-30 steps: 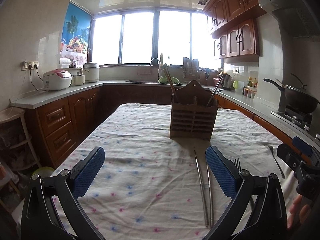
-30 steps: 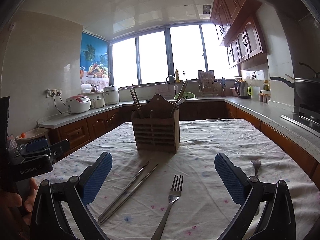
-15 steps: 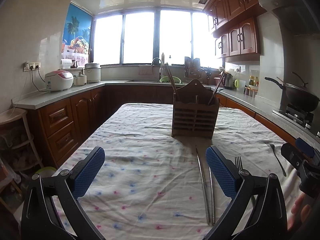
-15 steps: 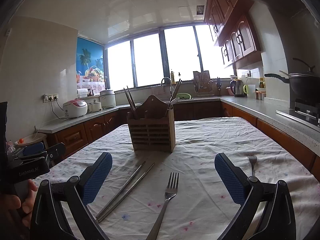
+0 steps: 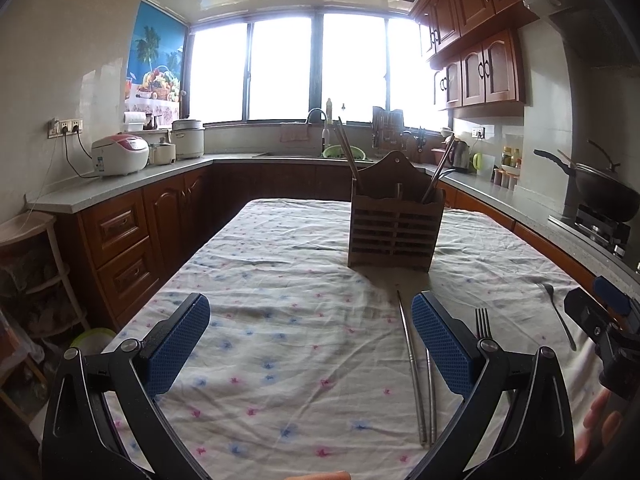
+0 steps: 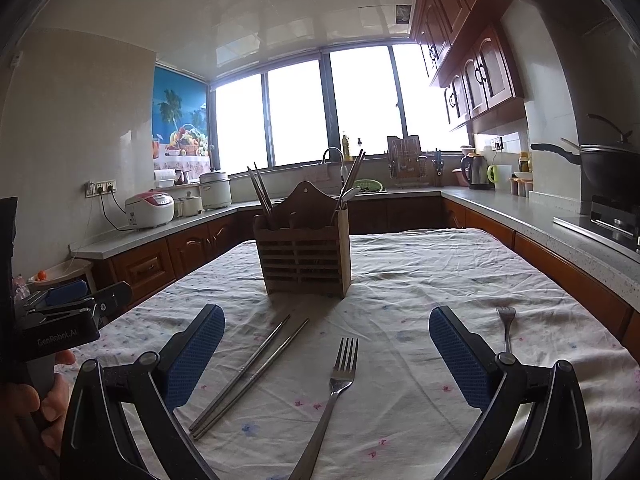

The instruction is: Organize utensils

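A wooden utensil holder (image 5: 395, 224) (image 6: 305, 252) stands mid-table with chopsticks and a spoon in it. A pair of metal chopsticks (image 5: 416, 368) (image 6: 248, 372) lies on the floral tablecloth in front of it. A large fork (image 6: 334, 392) (image 5: 483, 322) lies right of the chopsticks. A small fork (image 6: 506, 326) (image 5: 558, 316) lies further right. My left gripper (image 5: 310, 336) is open and empty, above the cloth left of the chopsticks. My right gripper (image 6: 326, 344) is open and empty, above the large fork and the chopsticks.
The table (image 5: 280, 264) is covered by a wrinkled cloth. Counters run round the room, with rice cookers (image 5: 120, 154) on the left, a sink at the back and a wok (image 5: 600, 188) on the stove at the right. A white shelf (image 5: 36, 264) stands at the left.
Both views have tilted upward slightly, so the holder and utensils sit lower in frame. Both grippers stay open. Nothing on the table has moved.
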### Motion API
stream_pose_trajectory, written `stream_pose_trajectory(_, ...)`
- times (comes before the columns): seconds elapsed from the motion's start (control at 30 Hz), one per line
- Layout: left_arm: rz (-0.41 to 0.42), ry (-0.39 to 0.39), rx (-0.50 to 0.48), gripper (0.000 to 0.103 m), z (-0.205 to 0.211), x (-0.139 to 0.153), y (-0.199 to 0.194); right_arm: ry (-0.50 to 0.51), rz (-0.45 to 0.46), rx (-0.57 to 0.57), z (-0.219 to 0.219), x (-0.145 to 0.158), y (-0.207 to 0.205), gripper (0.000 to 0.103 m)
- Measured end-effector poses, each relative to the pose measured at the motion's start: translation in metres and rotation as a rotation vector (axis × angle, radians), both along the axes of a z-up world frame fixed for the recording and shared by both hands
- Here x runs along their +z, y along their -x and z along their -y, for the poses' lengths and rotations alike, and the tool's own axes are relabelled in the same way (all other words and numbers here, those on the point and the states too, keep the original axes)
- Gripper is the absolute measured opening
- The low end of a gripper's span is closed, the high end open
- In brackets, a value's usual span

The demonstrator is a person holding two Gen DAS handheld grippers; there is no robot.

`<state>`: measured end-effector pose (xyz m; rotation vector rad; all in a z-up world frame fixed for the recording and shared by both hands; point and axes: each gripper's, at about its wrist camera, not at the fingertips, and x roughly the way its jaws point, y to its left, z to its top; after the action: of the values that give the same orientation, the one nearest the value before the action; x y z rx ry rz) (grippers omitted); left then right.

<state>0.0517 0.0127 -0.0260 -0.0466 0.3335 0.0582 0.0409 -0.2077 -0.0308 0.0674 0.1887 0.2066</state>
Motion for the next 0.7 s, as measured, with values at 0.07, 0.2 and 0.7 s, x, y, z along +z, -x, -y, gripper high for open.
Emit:
stream_pose_trajectory(0.07, 0.001, -0.002, -0.003, 0.103, 0.0000, 0.0003, -0.0001, 0.002, 0.000, 0.000, 0.0001, -0.0005, -0.0005, 0.103)
stream_pose_trajectory(0.2, 0.004, -0.008, -0.003, 0.103, 0.0017, 0.0013, 0.0000, -0.001, 0.000, 0.002, 0.0017, -0.0012, -0.0013, 0.103)
stream_pose_trajectory(0.7, 0.005, -0.018, 0.004, 0.103, 0.0012, 0.0028, -0.0002, -0.003, -0.001, 0.002, 0.0010, -0.0015, 0.0001, 0.103)
